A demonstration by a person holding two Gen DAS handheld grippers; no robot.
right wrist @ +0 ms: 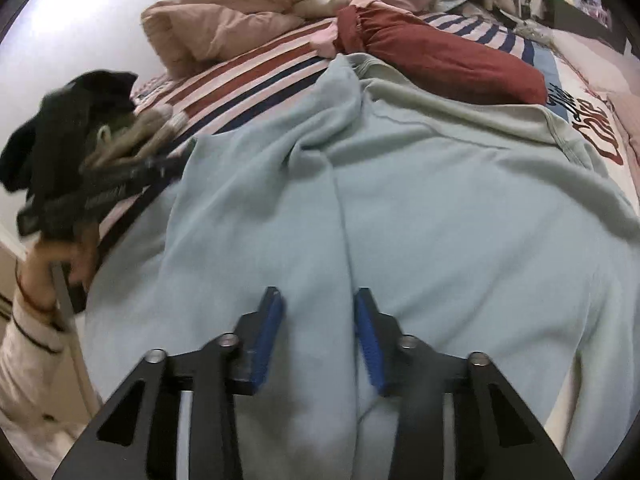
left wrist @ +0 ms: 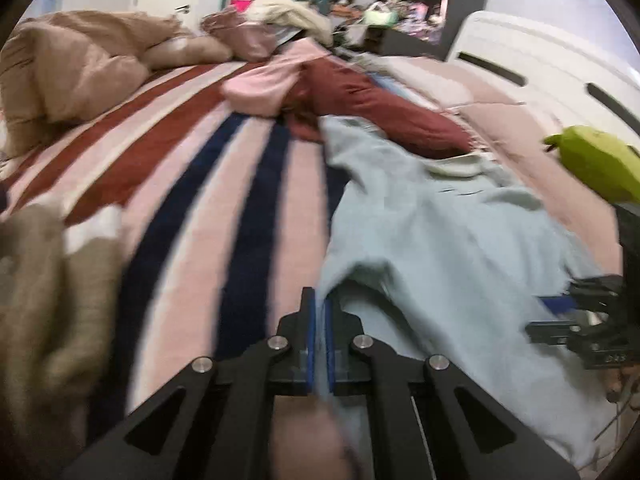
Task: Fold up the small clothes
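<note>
Left wrist: left claw (left wrist: 319, 304) pinches pale blue garment (left wrist: 440, 240); right claw (right wrist: 316, 300) gapes.

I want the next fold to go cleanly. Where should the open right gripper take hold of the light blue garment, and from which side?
Probably the raised ridge of the light blue garment running between the right gripper fingers. Come down from above, astride the ridge: the cloth lies flat elsewhere, and this fold stands up enough to pinch. The left gripper is already shut on the garment's edge.
</note>
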